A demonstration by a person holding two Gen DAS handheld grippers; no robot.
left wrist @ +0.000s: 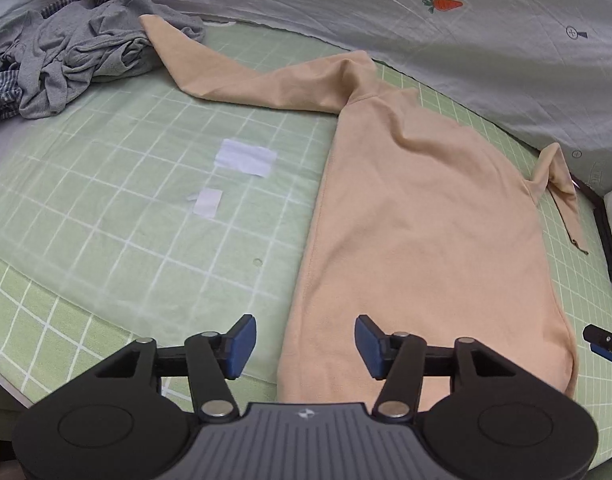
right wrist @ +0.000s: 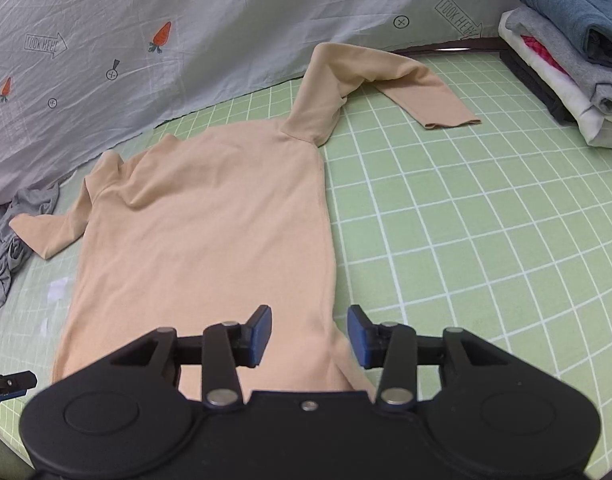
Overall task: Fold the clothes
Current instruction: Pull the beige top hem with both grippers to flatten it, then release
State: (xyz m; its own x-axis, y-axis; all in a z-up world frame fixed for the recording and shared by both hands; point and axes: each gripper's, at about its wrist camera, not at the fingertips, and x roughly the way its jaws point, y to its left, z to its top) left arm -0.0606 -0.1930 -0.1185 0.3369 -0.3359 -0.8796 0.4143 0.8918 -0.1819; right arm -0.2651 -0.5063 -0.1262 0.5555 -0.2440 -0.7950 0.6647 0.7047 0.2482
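The peach long-sleeved top (right wrist: pixel 202 220) lies spread and unfolded on the green grid mat (right wrist: pixel 465 240), both tools (left wrist: pixel 302 340) (right wrist: pixel 309 334) gaping empty.

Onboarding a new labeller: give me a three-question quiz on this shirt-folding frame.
1. True or false: the left tongs grip the peach shirt.
2. Which lies beside the shirt's left sleeve? A) folded stack B) crumpled grey clothes C) pillow
3. Fill in: the shirt lies on a green ____ mat.

Key: 1 false, both tongs stand open, the right tongs too; 2 B, the grey clothes; 3 gridded.
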